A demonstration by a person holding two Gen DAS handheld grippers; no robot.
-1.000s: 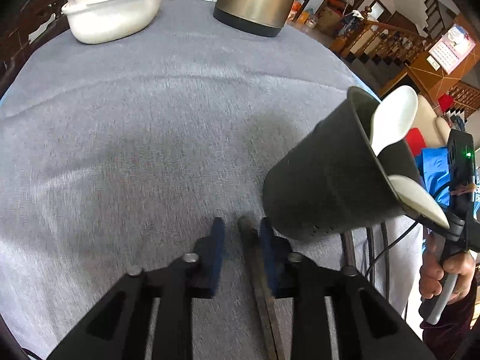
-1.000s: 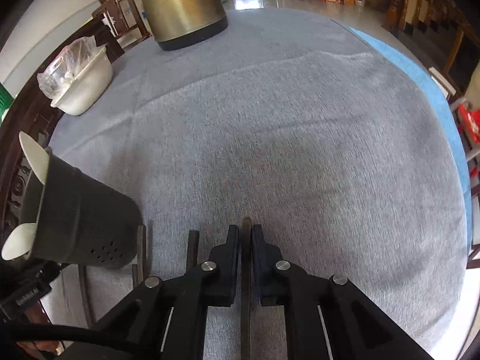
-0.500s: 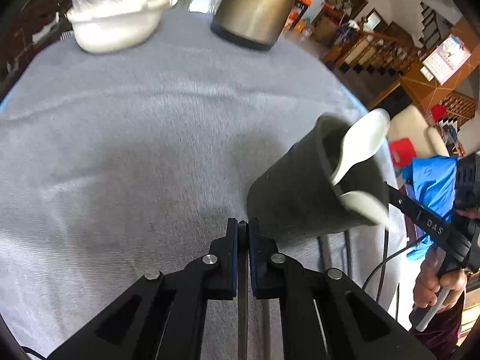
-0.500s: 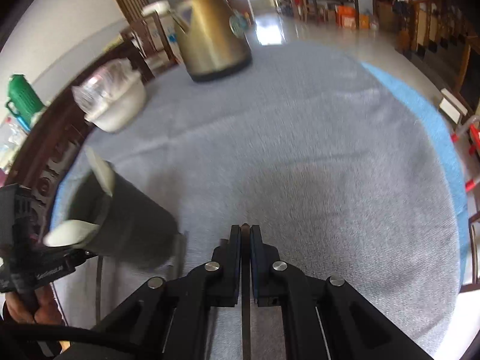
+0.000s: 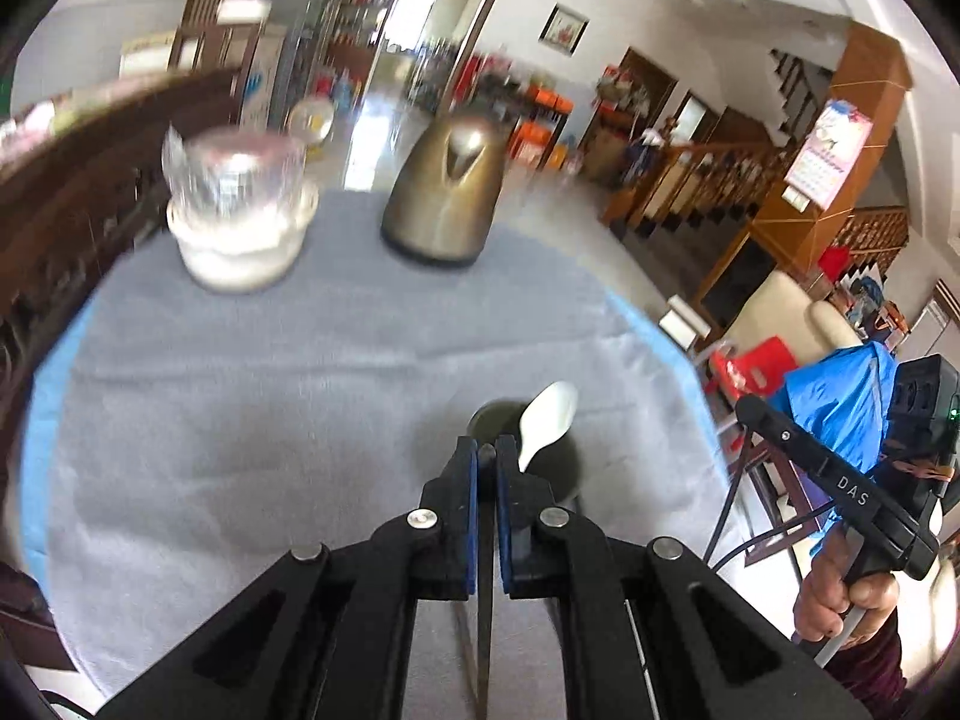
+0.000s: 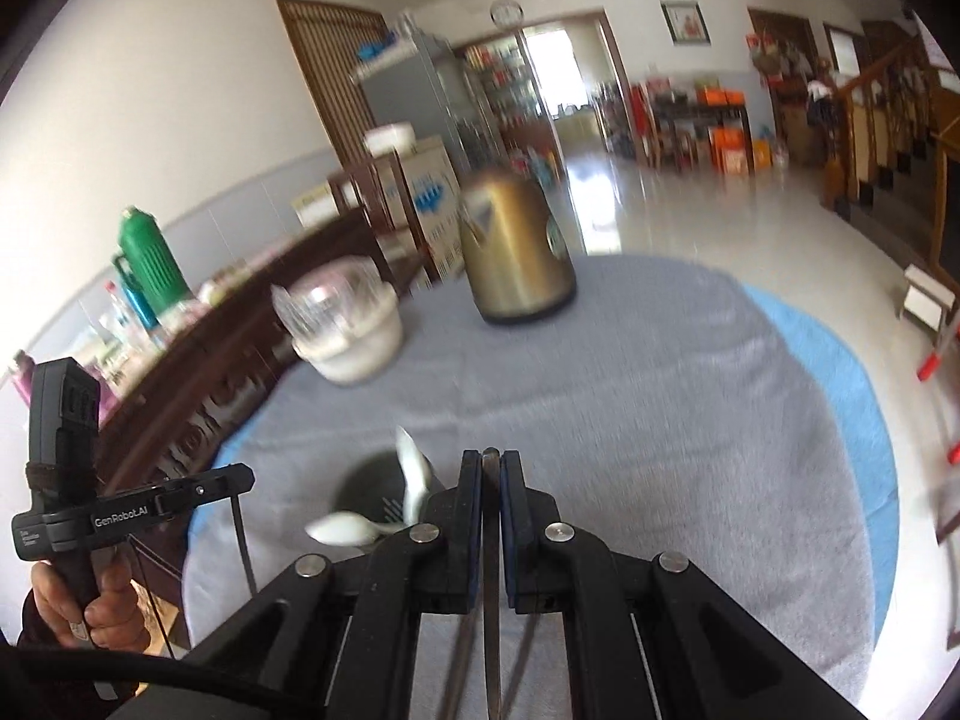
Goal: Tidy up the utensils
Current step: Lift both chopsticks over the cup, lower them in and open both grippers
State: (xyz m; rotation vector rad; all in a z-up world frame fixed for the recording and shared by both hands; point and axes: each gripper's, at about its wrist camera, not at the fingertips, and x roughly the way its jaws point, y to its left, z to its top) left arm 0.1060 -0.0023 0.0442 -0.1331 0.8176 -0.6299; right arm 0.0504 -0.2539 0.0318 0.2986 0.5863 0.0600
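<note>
Both the left gripper (image 5: 486,457) and the right gripper (image 6: 491,461) pinch thin dark chopsticks (image 6: 492,546) lengthwise; the dark cylindrical utensil holder (image 5: 517,427) lies just beyond the left tips

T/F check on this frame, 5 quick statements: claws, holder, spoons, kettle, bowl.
1. The left claw is shut on a thin dark chopstick. True.
2. The right claw is wide open and holds nothing. False: it is shut on a thin dark stick.
3. The dark utensil holder lies on its side. False: it stands upright on the grey cloth.
4. White spoons stick out of the holder. True.
5. The brass-coloured kettle stands nearer the claws than the holder. False: it is at the far edge, beside the white bowl.
</note>
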